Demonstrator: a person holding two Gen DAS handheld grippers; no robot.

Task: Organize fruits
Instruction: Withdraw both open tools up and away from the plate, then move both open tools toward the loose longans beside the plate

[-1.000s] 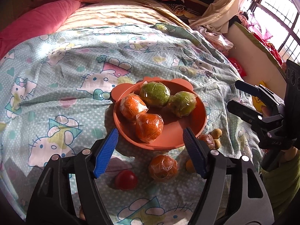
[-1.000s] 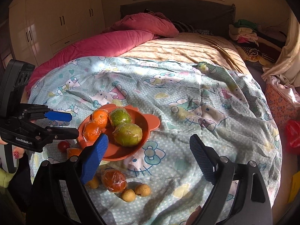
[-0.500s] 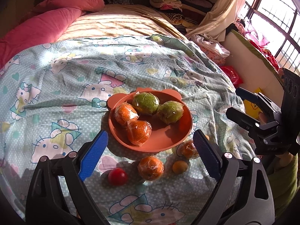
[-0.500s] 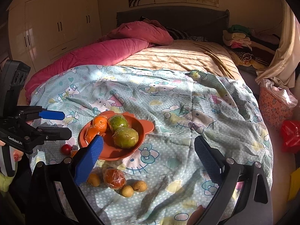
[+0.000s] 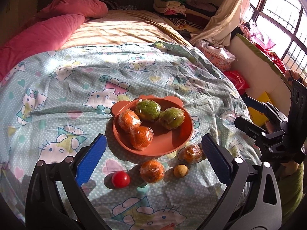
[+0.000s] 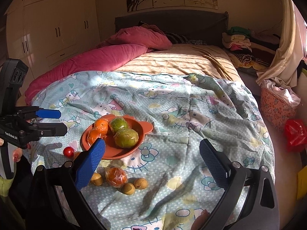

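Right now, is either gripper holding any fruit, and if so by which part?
Nothing is held. The left gripper and right gripper are both open and empty above the bedspread; the fruit lies on the plate or beside it.

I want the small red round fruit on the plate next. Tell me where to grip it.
Grip the small red round fruit across its widest middle, coming from above with the left gripper. It lies alone on the printed blanket, with a gap to the plastic-wrapped orange beside it.

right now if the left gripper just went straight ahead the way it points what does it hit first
Most likely the orange plate, at its near rim. The left gripper is open and aimed at it, with a wrapped orange lying on the bedsheet just below that line. Depth is hard to judge here.
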